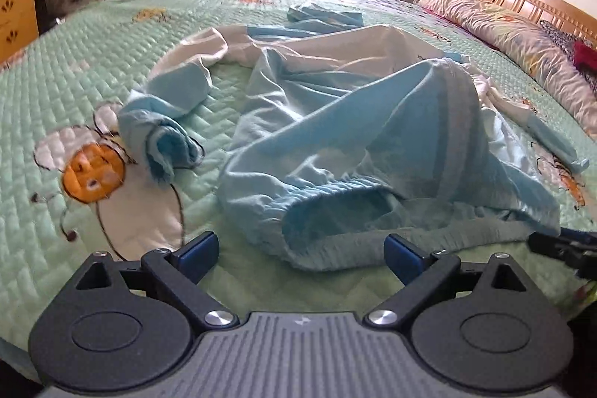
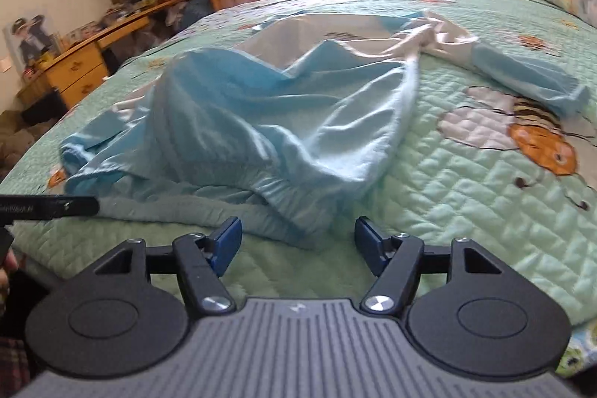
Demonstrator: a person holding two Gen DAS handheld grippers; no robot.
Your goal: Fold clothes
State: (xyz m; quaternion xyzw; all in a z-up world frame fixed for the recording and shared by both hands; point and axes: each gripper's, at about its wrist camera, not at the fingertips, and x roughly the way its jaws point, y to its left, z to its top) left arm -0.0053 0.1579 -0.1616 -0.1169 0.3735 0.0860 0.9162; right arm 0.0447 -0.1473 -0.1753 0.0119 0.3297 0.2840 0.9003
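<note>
A light blue and white garment (image 1: 335, 122) lies crumpled on the green quilted bedspread (image 1: 93, 69). Its ribbed hem (image 1: 335, 211) faces me and a sleeve (image 1: 164, 122) trails off to the left. My left gripper (image 1: 300, 254) stands open just short of the hem, nothing between its fingers. In the right wrist view the same garment (image 2: 242, 122) is heaped in the middle, one sleeve (image 2: 530, 81) stretched to the right. My right gripper (image 2: 298, 241) is open in front of the hem's edge (image 2: 291, 207), holding nothing. The right gripper's tip (image 1: 559, 245) shows at the left view's right edge.
A bee picture (image 1: 93, 174) is stitched into the bedspread left of the garment. Pillows (image 1: 522, 40) and a wooden headboard (image 1: 541, 2) lie at the right. A wooden desk with shelves (image 2: 93, 62) stands beyond the bed's left side. The other gripper's black tip (image 2: 48, 206) pokes in at the left.
</note>
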